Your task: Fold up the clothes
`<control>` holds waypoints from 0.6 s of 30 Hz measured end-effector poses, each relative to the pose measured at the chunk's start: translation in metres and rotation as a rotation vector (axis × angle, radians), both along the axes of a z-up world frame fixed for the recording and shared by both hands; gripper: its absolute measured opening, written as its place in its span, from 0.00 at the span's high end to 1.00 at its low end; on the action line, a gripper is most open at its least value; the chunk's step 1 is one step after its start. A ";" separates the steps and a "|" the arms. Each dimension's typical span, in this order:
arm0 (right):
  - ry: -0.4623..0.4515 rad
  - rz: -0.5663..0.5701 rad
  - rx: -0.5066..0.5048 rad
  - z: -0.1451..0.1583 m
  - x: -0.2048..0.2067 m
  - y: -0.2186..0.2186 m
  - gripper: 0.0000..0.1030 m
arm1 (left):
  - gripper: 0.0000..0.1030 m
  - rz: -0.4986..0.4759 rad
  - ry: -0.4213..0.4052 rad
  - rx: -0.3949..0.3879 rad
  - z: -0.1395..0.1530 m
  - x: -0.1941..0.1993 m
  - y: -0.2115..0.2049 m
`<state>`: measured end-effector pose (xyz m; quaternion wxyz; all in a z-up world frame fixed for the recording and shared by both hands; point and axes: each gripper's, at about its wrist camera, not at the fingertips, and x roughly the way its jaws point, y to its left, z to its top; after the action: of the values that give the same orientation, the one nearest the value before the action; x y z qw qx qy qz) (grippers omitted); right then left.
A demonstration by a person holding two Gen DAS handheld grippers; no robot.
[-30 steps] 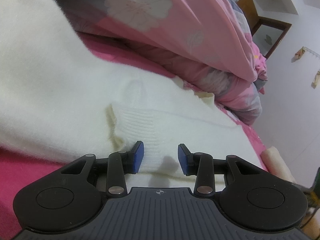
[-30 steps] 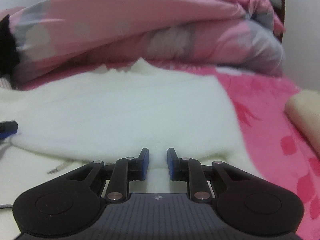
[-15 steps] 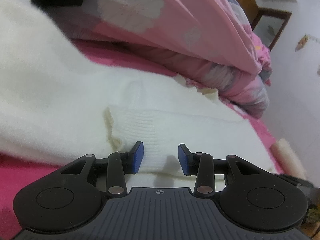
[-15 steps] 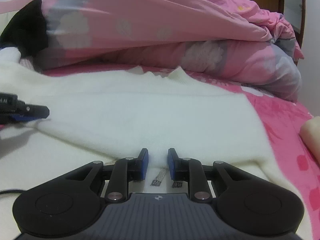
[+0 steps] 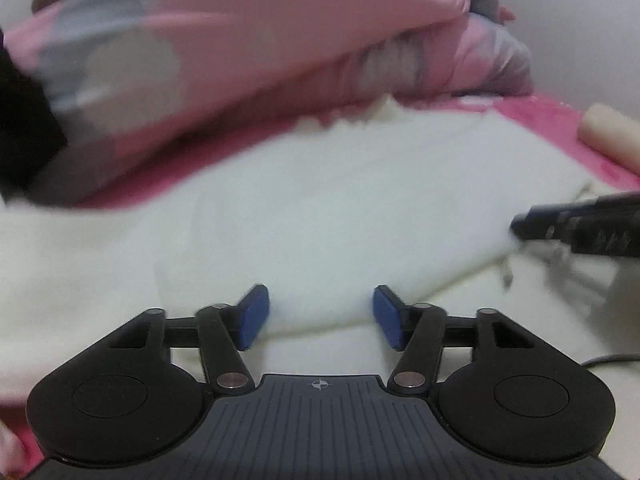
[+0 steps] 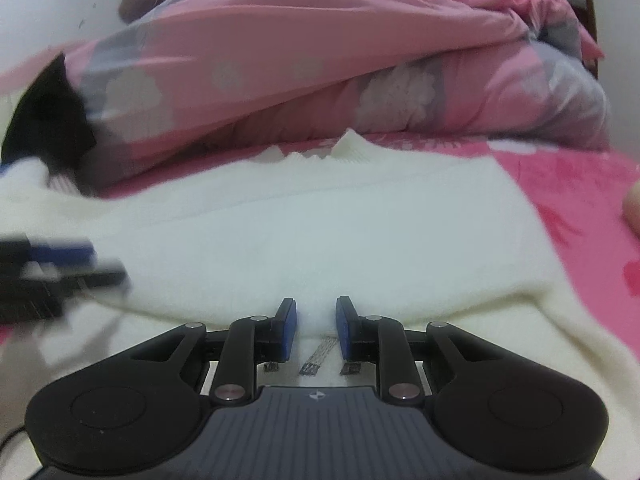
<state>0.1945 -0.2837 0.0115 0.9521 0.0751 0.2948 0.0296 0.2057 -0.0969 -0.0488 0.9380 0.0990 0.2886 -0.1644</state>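
On the pink bed (image 6: 580, 184) we have the white sweater (image 6: 340, 232) folded partway. Our left gripper (image 5: 320, 312) opens off the fold; our right gripper (image 6: 316, 326) pinches the hem at six o'clock. More folds remain.

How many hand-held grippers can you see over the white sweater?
2. The left hand-held gripper hovers over the white sweater near its left side, jaws opening with nothing pinched. The right hand-held gripper is at the sweater's near edge.
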 end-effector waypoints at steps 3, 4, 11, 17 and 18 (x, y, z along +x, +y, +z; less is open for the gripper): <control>-0.001 0.000 0.033 0.000 0.000 -0.004 0.77 | 0.35 0.020 0.037 -0.012 0.000 0.004 0.006; -0.001 0.000 0.037 0.000 0.000 -0.005 0.77 | 0.35 0.022 0.032 -0.008 0.002 0.003 0.005; 0.000 0.001 0.038 0.000 0.000 -0.005 0.77 | 0.35 -0.016 -0.055 -0.048 0.020 -0.011 -0.008; 0.000 0.001 0.037 0.001 0.000 -0.006 0.77 | 0.33 -0.040 0.003 0.025 -0.006 -0.003 -0.031; 0.000 0.001 0.037 0.001 0.000 -0.006 0.77 | 0.32 -0.039 -0.002 0.032 -0.009 -0.004 -0.031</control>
<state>0.1944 -0.2894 0.0121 0.9505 0.0924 0.2945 0.0353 0.2016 -0.1281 -0.0577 0.9333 0.1196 0.2882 -0.1779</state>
